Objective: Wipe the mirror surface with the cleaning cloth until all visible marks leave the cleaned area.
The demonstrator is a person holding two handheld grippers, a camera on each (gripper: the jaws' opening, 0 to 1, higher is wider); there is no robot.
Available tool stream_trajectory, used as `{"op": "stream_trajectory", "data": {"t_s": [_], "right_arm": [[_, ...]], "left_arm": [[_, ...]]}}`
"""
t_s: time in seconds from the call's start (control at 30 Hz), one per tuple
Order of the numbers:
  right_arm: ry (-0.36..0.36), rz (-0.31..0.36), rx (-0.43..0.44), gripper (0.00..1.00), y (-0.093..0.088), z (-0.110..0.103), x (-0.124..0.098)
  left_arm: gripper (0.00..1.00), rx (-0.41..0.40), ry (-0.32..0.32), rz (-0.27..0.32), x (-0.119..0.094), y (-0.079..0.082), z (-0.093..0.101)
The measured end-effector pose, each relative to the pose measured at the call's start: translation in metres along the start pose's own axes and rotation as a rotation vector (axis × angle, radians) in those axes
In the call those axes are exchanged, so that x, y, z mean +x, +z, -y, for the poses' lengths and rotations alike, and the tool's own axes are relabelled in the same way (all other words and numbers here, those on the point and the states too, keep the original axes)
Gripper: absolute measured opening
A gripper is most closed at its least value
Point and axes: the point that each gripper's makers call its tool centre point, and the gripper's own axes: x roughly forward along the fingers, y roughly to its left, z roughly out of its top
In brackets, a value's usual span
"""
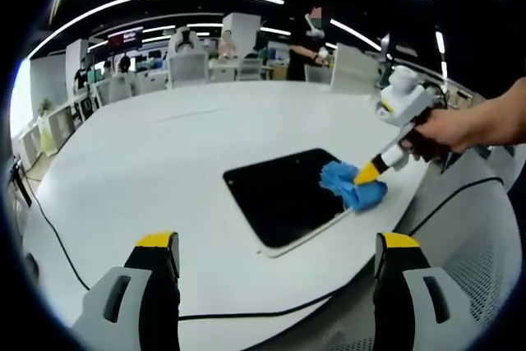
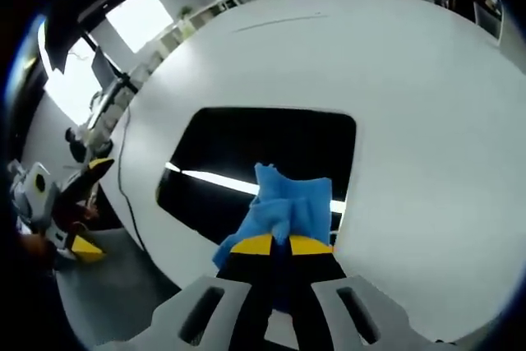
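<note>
Right claw point(image 2: 272, 245) pinches crumpled blue cloth point(image 2: 288, 207) on glossy rounded-rectangle mirror point(image 2: 246, 154).

No legible text, label or number anywhere.

— What's carrying it all?
— I see a white oval table point(image 1: 148, 154), ahead of my jaws.
— And on it?
— A dark mirror point(image 1: 275, 199) lying flat, and a black cable point(image 1: 246, 315) along its near edge.
</note>
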Motion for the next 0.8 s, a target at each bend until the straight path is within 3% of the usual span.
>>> {"op": "stream_trajectory", "data": {"t_s": [0.53, 0.8], "right_arm": [[0.026, -0.012, -0.020, 0.00, 0.011, -0.052, 0.024], [0.036, -0.008, -0.037, 0.00, 0.016, -0.075, 0.034]], "left_arm": [[1.00, -0.015, -0.090, -0.024, 0.001, -0.006, 0.014], [1.00, 0.001, -0.095, -0.022, 0.001, -0.005, 0.013]]}}
